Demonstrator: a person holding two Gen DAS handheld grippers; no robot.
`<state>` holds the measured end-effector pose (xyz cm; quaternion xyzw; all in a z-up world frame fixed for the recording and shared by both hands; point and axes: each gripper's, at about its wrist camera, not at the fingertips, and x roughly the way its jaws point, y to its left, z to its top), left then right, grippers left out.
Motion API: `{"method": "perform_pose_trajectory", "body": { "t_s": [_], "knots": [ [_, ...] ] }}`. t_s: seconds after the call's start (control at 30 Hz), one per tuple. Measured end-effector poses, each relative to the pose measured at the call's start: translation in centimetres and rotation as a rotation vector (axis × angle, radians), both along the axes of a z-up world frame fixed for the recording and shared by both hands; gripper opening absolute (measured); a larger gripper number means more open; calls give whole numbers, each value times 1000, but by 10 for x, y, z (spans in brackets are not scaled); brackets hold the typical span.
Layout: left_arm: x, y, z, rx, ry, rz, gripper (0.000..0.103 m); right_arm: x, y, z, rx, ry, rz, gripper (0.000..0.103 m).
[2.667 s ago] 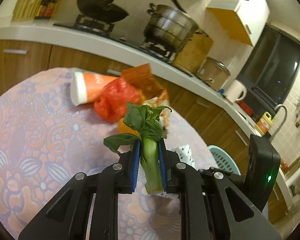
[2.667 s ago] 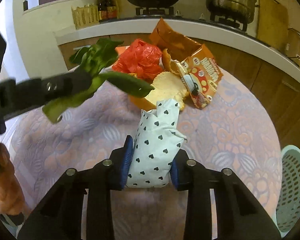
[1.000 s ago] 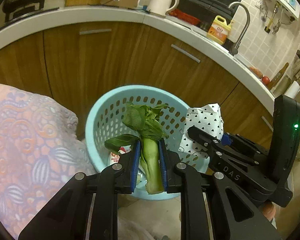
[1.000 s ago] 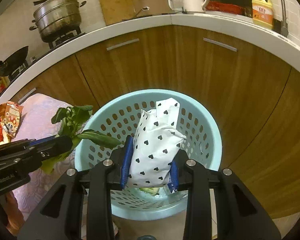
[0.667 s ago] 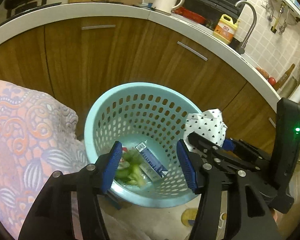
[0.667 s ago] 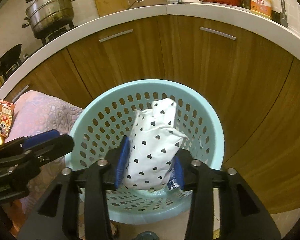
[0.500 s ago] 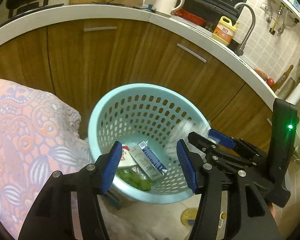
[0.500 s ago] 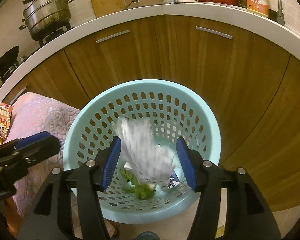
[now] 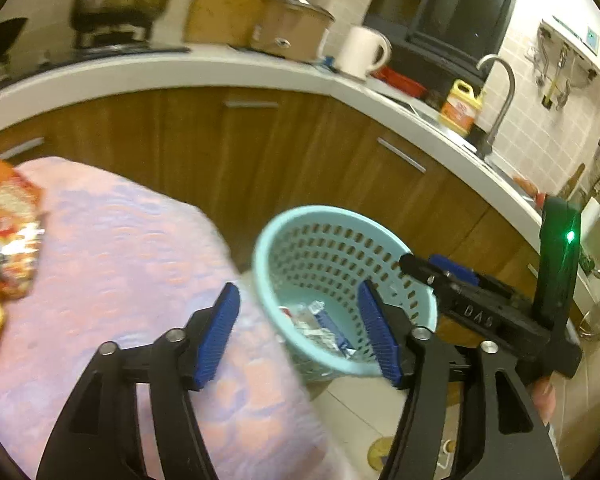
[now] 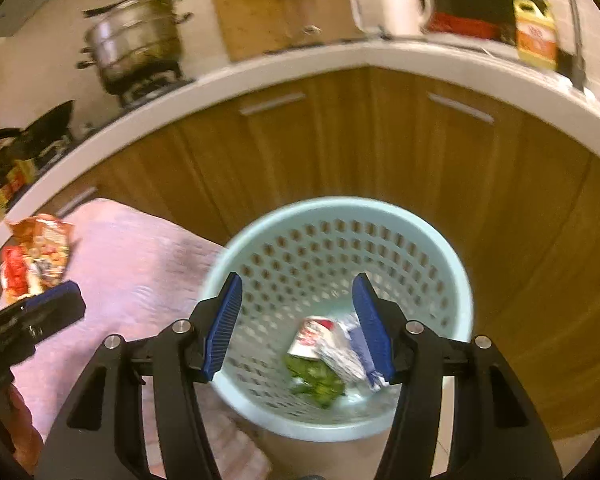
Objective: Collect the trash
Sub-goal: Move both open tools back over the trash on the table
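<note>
A light blue perforated trash basket [image 9: 284,236] [image 10: 456,276] stands on the floor beside the table. Inside it lie a green leafy vegetable [image 10: 316,380] and white and blue wrappers [image 9: 320,324] [image 10: 340,352]. My left gripper [image 9: 300,332] is open and empty, over the table edge and the basket's left rim. My right gripper [image 10: 298,320] is open and empty above the basket mouth; it also shows in the left wrist view [image 9: 440,270]. Orange and red snack wrappers [image 9: 8,232] [image 10: 36,256] lie on the table at the far left.
The round table has a pink patterned cloth [image 9: 120,256]. Wooden cabinets [image 10: 380,152] under a white counter curve behind the basket. On the counter are a steel pot [image 10: 136,48], a white kettle [image 9: 360,54] and a yellow bottle [image 9: 460,108].
Both grippers opened over the basket: the vegetable and the heart-patterned bag dropped in. The left gripper has since swung left toward the table; the right has drawn back a little.
</note>
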<state>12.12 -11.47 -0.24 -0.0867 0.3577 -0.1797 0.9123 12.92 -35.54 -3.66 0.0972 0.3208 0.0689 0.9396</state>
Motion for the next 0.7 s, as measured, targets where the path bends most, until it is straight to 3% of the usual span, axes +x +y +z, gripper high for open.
{"method": "perform_pose_trajectory", "body": {
  "t_s": [0.37,0.5,0.7],
  "knots": [
    [-56,113,26,56,-69,311,61,-18,130,47,-66,-126,267,54],
    [-74,155,27,61,-60,440,62,-24,185,52,-102,-146,354,54],
    [-86,190,10,40,9,525,62,-17,232,43,-121,-143,392,54]
  ]
}}
